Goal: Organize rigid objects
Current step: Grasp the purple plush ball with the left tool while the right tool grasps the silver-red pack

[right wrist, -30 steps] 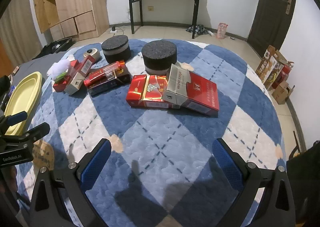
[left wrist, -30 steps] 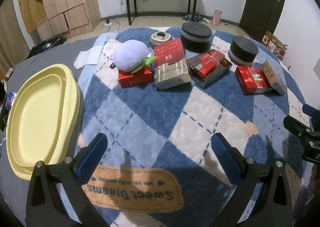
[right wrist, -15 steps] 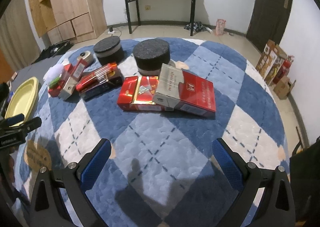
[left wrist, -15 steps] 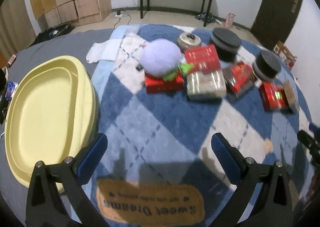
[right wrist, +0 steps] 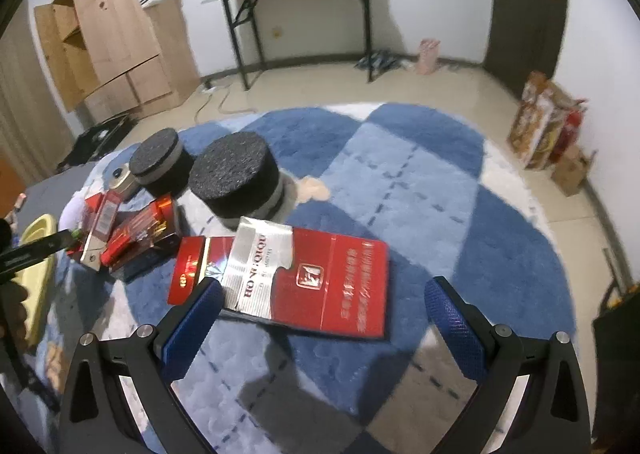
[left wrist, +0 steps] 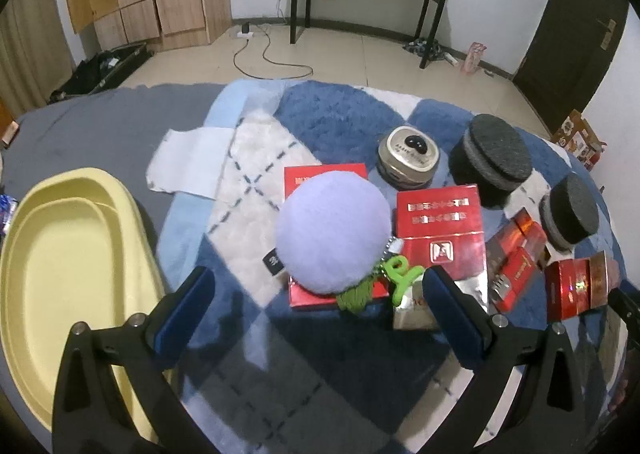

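Observation:
My left gripper [left wrist: 316, 304] is open, just short of a lilac pompom [left wrist: 334, 232] lying on a red box [left wrist: 316, 294]. Beside it lean a red-and-silver carton [left wrist: 440, 238], a round gold tin [left wrist: 408, 156] and two black foam discs [left wrist: 496, 156]. My right gripper [right wrist: 320, 314] is open, close over a large red-and-silver carton [right wrist: 320, 278] that rests on a smaller red box [right wrist: 192, 270]. A black foam disc [right wrist: 236, 178] stands behind it. Nothing is held.
A yellow oval tray [left wrist: 68, 282] lies at the left on the grey sheet. More red boxes [left wrist: 516, 262] lie at the right. The blue-and-white blanket [right wrist: 460, 222] covers the bed. Cupboard, black table and door stand behind.
Both grippers have moved forward and nearer their objects: the left toward the pompom and red box, the right toward the large red carton. Both stay open.

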Tool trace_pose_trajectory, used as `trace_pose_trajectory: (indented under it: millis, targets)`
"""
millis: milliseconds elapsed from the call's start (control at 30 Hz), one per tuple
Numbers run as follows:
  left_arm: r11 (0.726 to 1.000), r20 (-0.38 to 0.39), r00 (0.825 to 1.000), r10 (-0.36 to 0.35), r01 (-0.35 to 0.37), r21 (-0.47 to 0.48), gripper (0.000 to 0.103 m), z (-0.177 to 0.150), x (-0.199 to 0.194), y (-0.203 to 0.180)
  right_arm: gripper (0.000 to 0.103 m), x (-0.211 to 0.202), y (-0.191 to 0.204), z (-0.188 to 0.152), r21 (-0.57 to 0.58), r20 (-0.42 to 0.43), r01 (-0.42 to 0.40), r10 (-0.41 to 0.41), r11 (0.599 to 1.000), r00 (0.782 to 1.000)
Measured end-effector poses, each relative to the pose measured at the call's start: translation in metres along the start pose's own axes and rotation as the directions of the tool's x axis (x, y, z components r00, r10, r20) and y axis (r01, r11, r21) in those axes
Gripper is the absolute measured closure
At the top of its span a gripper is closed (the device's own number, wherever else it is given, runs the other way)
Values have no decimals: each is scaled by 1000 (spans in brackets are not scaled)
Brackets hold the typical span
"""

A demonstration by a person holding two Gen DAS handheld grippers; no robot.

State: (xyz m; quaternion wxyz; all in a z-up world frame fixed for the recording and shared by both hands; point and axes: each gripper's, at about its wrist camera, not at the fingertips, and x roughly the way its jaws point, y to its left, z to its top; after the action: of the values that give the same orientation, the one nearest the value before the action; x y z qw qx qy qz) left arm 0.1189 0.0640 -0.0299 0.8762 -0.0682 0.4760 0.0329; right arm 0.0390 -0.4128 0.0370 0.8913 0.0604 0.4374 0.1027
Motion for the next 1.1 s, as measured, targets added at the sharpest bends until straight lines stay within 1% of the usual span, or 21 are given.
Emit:
trace_pose_trajectory:
  millis: [33, 67, 133, 200, 300, 367, 400, 467, 500, 533, 567, 600, 633, 700, 767, 800, 933, 1000, 1067, 1100]
  targets:
    - [1000, -3, 1000, -7, 7, -5, 0, 1, 2, 1, 0, 3, -6, 1, 49, -13, -17, 18, 999, 1000]
    - [1000, -2, 1000, -14, 14, -13, 0, 2, 4, 2, 0, 6, -12, 1, 105, -21, -51, 54, 993, 998]
    - [999, -3, 1000, -23, 23, -22, 0, 4, 6, 2, 0, 13, -20, 6, 163, -36, -84, 91, 983, 995]
    - [999, -3, 1000, -31, 31, -29, 0, 7, 7, 3, 0, 17, -19, 8, 164, -41, -87, 95, 983, 995]
    - [1000, 16, 999, -29, 29, -3, 0, 13, 6, 0, 0, 23, -17, 8, 151, -36, -75, 81, 986, 996]
    - [999, 23, 999, -41, 41, 7, 0, 16, 7, 1, 0, 34, -18, 6, 172, -60, -84, 96, 981, 994]
    - [999, 22, 999, -46, 46, 5, 4, 18, 8, 1, 0, 39, -19, 4, 183, -74, -80, 94, 980, 993]
    - [998, 6, 998, -61, 61, 9, 16, 18, 12, 1, 0, 44, -17, 4, 184, -69, -72, 86, 980, 994]
    - [998, -8, 998, -61, 61, 18, 30, 18, 14, -1, 0, 45, -17, 6, 181, -60, -69, 81, 981, 995]
    - [998, -19, 998, -56, 57, 28, 38, 17, 16, -2, 0, 45, -16, 6, 181, -54, -68, 79, 981, 995]
    - [998, -15, 999, -46, 47, 32, 38, 15, 16, -2, 0, 45, -16, 7, 182, -49, -65, 75, 981, 996]
    - [999, 7, 999, -41, 41, 28, 40, 14, 14, -1, 0, 47, -17, 9, 186, -45, -67, 76, 980, 996]
    - [999, 25, 999, -43, 42, 27, 44, 13, 12, 0, 0, 49, -18, 10, 193, -39, -75, 84, 978, 996]
    - [998, 54, 998, -44, 42, 39, 46, 12, 6, 0, 1, 52, -17, 11, 185, -28, -81, 87, 979, 996]
    - [998, 81, 995, -57, 54, 33, 46, 13, -2, 3, 9, 52, -16, 11, 154, -14, -61, 64, 986, 998]
    - [998, 94, 994, -64, 61, 27, 46, 14, -6, 5, 11, 50, -17, 10, 146, -9, -67, 69, 987, 998]
    - [996, 122, 989, -85, 81, 34, 46, 18, -26, 14, 12, 39, -18, 3, 144, -2, -93, 94, 985, 996]
    - [996, 129, 987, -93, 90, 27, 46, 20, -35, 21, 13, 32, -17, 1, 123, 5, -88, 88, 989, 996]
    - [996, 136, 986, -92, 89, 25, 46, 21, -47, 32, 13, 12, -12, 2, 61, 50, -65, 62, 996, 997]
    - [996, 143, 986, -89, 86, 23, 46, 21, -54, 40, 13, -1, -6, 5, 20, 78, -65, 63, 998, 995]
